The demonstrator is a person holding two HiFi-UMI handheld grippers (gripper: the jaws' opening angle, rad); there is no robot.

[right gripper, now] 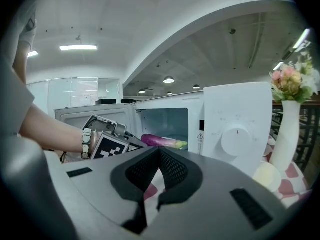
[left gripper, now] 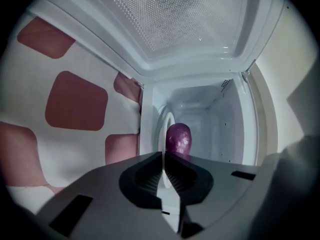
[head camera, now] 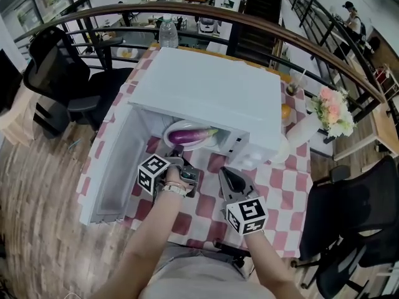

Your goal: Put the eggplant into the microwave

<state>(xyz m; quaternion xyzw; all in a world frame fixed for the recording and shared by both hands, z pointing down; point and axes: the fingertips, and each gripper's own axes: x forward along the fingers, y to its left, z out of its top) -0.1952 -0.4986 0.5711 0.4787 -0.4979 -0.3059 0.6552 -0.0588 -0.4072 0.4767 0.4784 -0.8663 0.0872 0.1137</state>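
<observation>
**Asker:** What are you holding?

**Me:** Nothing. My left gripper (left gripper: 164, 156) has its jaws pressed together with nothing between them. My right gripper (right gripper: 160, 151) is the same, tips meeting and empty. Both hang low over the checked surface (head camera: 206, 207), just in front of the microwave (head camera: 218, 86), with the left one nearer its mouth.

**Asker:** And the eggplant?

**Me:** The eggplant (head camera: 190, 134) lies on a white plate (head camera: 202, 144) inside the cavity, stem end to the right, apart from both grippers. Looking along my left jaws, I see its purple end straight ahead, deep inside.

**Asker:** So the job is finished?

**Me:** The placing looks done to me. What remains, I'd judge, is the door (head camera: 115, 167). It stands swung wide open on the left, alongside my left gripper.

**Asker:** What does that call for?

**Me:** I'd say the left gripper has to get clear of the mouth and round to the door's outer face. Then it pushes the door through its arc until it meets the front panel. Closed jaws will do for a push, so there's no need to open them. The right gripper should stay out of the closing gap. It should also stay off the vase (right gripper: 287, 129), which stands just right of the microwave.
</observation>
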